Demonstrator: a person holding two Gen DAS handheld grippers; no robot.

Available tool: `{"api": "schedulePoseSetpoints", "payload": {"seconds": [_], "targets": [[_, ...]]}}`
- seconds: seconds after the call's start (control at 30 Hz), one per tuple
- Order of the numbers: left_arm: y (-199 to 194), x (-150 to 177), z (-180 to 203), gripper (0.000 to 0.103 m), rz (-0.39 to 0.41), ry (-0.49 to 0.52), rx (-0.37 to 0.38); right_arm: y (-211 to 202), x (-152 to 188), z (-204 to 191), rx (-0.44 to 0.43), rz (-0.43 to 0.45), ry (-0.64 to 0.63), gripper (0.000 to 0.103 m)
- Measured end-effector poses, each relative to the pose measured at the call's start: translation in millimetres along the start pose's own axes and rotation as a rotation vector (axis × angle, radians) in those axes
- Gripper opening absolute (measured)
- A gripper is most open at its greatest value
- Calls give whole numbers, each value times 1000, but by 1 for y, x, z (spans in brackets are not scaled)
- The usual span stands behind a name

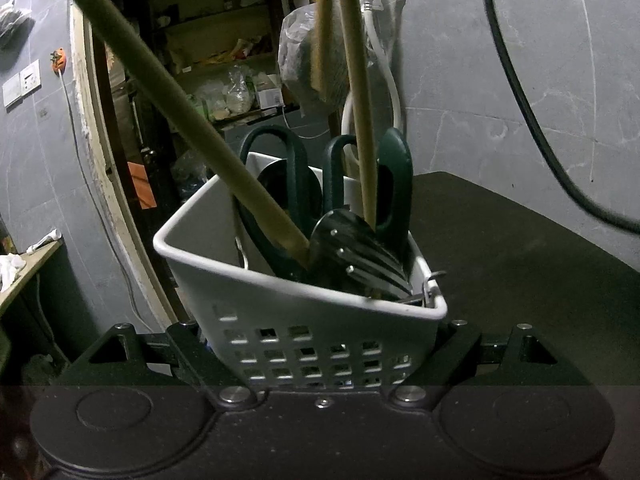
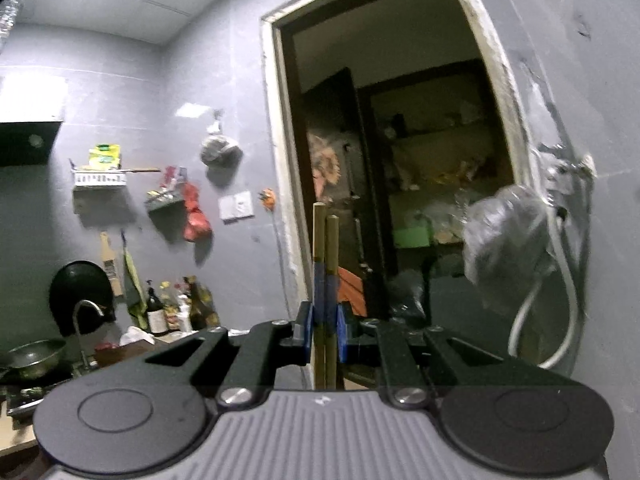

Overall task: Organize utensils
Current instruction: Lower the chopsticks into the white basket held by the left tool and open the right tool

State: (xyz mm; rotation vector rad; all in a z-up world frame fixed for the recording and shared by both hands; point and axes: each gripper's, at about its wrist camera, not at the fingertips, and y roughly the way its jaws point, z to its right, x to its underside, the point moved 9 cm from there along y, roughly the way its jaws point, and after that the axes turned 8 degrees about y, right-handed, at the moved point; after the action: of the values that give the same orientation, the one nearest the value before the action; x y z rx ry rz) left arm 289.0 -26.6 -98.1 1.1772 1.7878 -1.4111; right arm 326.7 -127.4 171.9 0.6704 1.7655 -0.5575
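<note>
The left gripper [image 1: 320,360] has its jaws clamped on the white caddy [image 1: 304,320] to steady it on the dark desk [image 1: 520,248]; the right gripper [image 2: 325,332], jaws pinching two chopsticks [image 2: 326,280] upright, holds them clear, likely bound for the caddy.

Home kitchen; grey tiled walls; pan [image 2: 34,354] and sink tap [image 2: 86,312] at 8 o'clock w/ oil bottles [image 2: 176,304] beside; wall racks [image 2: 100,180] at 9; doorway [image 2: 392,184] at 12 to a pantry w/ stocked shelves [image 1: 224,64].
</note>
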Motion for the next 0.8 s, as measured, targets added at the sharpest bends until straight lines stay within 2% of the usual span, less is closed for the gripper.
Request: {"api": "schedulePoseSetpoints", "payload": {"seconds": [0.33, 0.8], "targets": [[0, 0, 0, 87, 0, 0, 0, 3, -4, -35, -109, -37, 10, 14], [1, 0, -1, 87, -1, -3, 1, 14, 52, -39, -107, -188, 54, 14]]}}
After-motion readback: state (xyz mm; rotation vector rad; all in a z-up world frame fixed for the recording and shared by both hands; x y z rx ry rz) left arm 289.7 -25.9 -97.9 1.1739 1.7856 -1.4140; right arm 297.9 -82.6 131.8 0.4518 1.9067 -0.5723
